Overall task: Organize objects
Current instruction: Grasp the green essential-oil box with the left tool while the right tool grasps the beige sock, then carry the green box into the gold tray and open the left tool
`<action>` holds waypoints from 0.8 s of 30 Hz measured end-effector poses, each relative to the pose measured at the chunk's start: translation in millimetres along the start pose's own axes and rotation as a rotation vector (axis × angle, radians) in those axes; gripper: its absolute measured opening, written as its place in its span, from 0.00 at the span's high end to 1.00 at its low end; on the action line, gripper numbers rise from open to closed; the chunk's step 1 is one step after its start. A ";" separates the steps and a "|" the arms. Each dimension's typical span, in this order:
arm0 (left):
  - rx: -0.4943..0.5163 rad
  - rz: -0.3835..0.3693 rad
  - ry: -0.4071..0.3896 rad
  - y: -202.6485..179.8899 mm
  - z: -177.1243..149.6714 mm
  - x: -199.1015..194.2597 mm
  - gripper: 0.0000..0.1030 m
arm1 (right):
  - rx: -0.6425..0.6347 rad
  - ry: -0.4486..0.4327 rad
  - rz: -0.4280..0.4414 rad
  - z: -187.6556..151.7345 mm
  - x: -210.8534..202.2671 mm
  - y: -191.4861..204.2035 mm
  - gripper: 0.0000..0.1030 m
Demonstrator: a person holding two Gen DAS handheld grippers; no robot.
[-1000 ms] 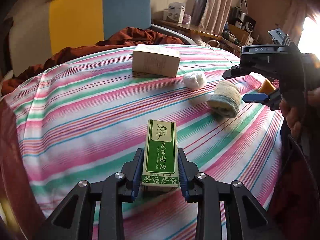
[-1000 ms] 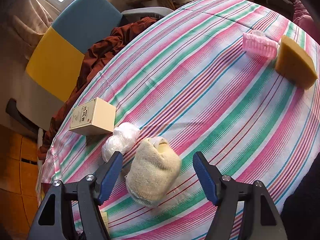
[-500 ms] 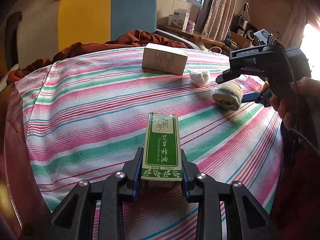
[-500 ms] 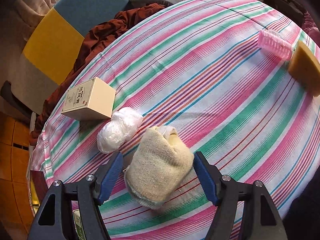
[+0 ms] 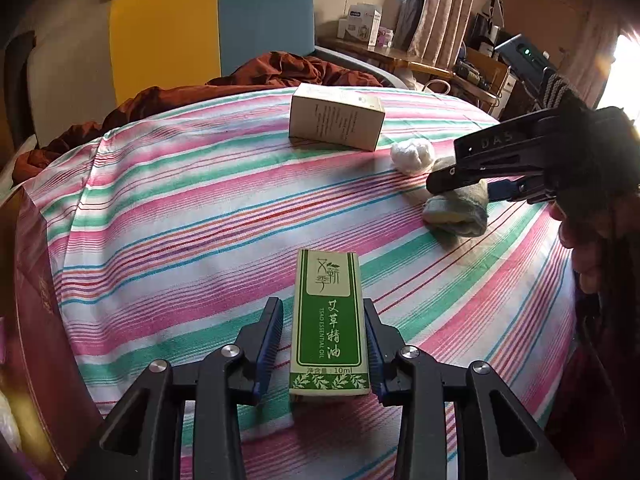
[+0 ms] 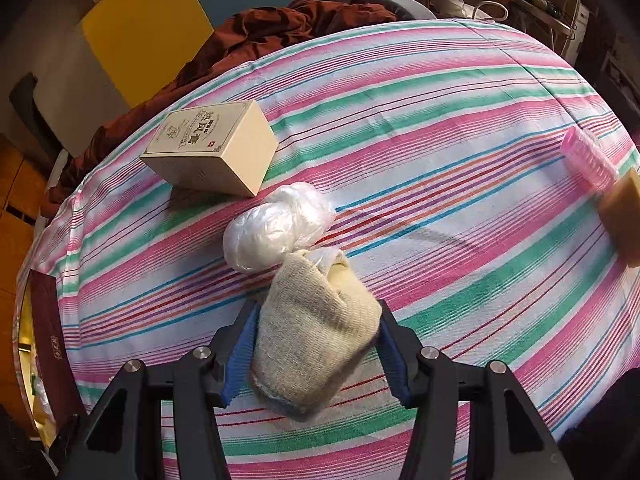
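Nearest on the striped worktop (image 5: 168, 216), the left gripper (image 5: 324, 344) stays clamped on a green essential-oil box (image 5: 326, 320). Beyond, the right gripper (image 6: 314, 350) has just been closing around a rolled knit sock (image 6: 312, 332), apparently pressing it. Farther back lie a plastic-wrapped bundle (image 6: 276, 228) and a beige carton (image 6: 212, 148).

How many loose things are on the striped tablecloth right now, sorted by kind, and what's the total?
Cardboard boxes: 2, the green essential oil box and the beige box
Knitted sock roll: 1
White plastic-wrapped bundle: 1
Pink ribbed plastic item: 1
Tan block at the right edge: 1
Total: 6
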State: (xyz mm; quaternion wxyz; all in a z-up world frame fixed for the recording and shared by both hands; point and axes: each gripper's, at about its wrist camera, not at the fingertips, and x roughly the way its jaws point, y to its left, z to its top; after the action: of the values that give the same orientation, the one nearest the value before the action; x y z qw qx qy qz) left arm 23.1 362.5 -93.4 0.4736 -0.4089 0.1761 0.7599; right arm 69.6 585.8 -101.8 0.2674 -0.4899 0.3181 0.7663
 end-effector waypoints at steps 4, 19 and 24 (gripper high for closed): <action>0.015 0.010 -0.033 1.5 -5.4 0.5 0.70 | -0.004 0.001 -0.004 -0.3 -0.6 -2.3 0.45; 0.031 0.077 -0.060 -3.5 -11.6 -3.4 0.70 | -0.131 0.029 0.057 -8.2 4.8 23.9 0.46; 0.015 0.094 -0.043 -3.7 -18.3 -12.1 0.71 | -0.219 0.071 0.131 -14.5 8.4 43.3 0.46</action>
State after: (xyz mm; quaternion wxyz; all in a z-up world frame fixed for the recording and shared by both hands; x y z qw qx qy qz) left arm 37.2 345.4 -94.5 0.4440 -0.3800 0.1906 0.7888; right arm 43.6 547.5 -104.4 0.1503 -0.5212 0.2732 0.7944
